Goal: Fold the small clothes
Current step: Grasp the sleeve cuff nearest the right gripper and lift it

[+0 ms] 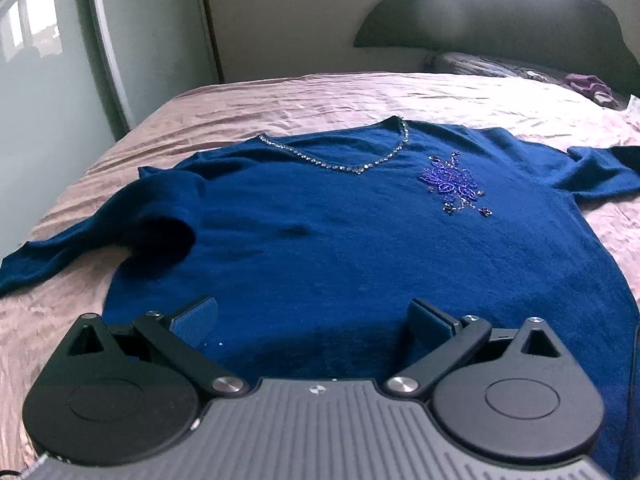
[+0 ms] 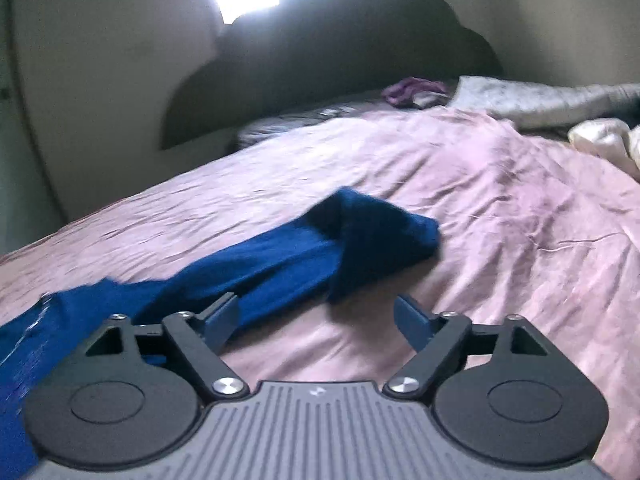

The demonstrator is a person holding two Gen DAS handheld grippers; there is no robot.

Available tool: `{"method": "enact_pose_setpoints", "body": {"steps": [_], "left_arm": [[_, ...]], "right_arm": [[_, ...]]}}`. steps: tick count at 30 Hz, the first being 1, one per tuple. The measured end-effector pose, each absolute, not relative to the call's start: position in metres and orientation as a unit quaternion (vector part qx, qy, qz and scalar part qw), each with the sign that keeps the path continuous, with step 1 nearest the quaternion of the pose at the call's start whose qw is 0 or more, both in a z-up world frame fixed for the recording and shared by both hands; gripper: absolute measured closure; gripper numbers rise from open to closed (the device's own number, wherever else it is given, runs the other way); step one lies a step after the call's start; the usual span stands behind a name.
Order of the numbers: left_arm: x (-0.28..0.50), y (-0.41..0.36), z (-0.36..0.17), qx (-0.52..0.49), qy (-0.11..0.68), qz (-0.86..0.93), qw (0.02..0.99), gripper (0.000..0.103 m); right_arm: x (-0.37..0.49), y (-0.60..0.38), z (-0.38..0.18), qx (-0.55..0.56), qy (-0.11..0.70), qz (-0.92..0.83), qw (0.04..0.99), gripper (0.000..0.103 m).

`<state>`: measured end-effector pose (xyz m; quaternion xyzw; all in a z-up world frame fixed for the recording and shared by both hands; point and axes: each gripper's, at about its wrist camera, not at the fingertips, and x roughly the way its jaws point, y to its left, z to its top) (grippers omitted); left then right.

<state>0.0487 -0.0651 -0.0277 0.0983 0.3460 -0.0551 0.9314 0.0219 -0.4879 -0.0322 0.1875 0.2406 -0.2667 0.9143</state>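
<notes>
— Where is the garment found?

— A blue sweater (image 1: 340,232) is seen spread face up on the pink bedspread (image 1: 320,96), neckline toward the headboard (image 1: 500,28). Its body is laid flat; both sleeves are thrown outward.

— And the claws?

— The left claw (image 1: 314,320) is held with jaws wide apart over the lower body of the sweater, nothing gripped. The right claw (image 2: 316,322) is likewise parted and empty, and is aimed at the right sleeve (image 2: 320,256), whose cuff end is doubled over on itself.

— Which step is judged to be in hand?

— The start of folding, it would seem: no fold of the body is yet made.

— What is called for next?

— Probably the right sleeve is to be pinched near its cuff and carried inward across the chest. The soft knit should be gripped through both layers, and the beaded motif (image 1: 452,184) kept from snagging.
</notes>
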Motion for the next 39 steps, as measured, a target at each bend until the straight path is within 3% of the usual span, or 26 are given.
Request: {"method": "enact_pose_setpoints", "body": {"steps": [3,5,8,18,21,24,25,26,27,31,33,34,35,37,39], "left_arm": [[0.051,-0.066,-0.029,0.103,0.347,-0.056,0.931,0.001],[0.053,-0.064,-0.029,0.102,0.350,-0.056,0.930,0.000],[0.055,-0.062,-0.028,0.100,0.350,-0.053,0.930,0.000],[0.058,-0.053,-0.024,0.097,0.340,-0.047,0.934,0.001],[0.058,-0.048,-0.024,0.088,0.344,-0.043,0.934,0.001],[0.057,-0.043,-0.023,0.084,0.343,-0.042,0.935,0.001],[0.058,-0.042,-0.023,0.084,0.344,-0.042,0.934,0.000],[0.059,-0.042,-0.024,0.084,0.346,-0.042,0.934,0.000],[0.060,-0.042,-0.024,0.083,0.348,-0.042,0.933,0.001],[0.061,-0.042,-0.025,0.084,0.354,-0.045,0.931,0.001],[0.060,-0.042,-0.024,0.086,0.352,-0.046,0.931,0.001],[0.060,-0.041,-0.024,0.086,0.352,-0.046,0.931,0.001],[0.059,-0.040,-0.024,0.086,0.351,-0.046,0.931,0.001],[0.059,-0.037,-0.024,0.087,0.351,-0.041,0.931,0.000],[0.062,-0.033,-0.025,0.085,0.355,-0.034,0.931,0.001]], "right_arm": [[0.035,-0.511,-0.042,0.215,0.242,-0.277,0.905,0.041],[0.041,-0.522,-0.048,0.230,0.250,-0.284,0.897,0.075],[0.034,-0.530,-0.046,0.254,0.242,-0.280,0.893,0.093],[0.019,-0.523,0.003,0.358,0.211,-0.119,0.902,0.096],[0.031,-0.510,0.021,0.308,0.222,-0.133,0.916,0.096],[0.046,-0.496,0.023,0.188,0.256,-0.253,0.914,0.085],[0.049,-0.493,0.019,0.162,0.268,-0.285,0.906,0.060],[0.054,-0.490,0.012,0.138,0.277,-0.314,0.898,0.023],[0.056,-0.490,0.007,0.129,0.275,-0.321,0.897,0.010],[0.068,-0.507,-0.015,0.169,0.270,-0.318,0.893,0.009],[0.075,-0.521,-0.024,0.179,0.268,-0.321,0.891,0.030],[0.078,-0.530,-0.030,0.185,0.278,-0.329,0.883,0.065],[0.077,-0.537,-0.033,0.199,0.282,-0.333,0.877,0.083],[0.064,-0.548,-0.034,0.246,0.271,-0.319,0.874,0.092],[0.049,-0.553,-0.029,0.271,0.260,-0.302,0.876,0.094]]}}
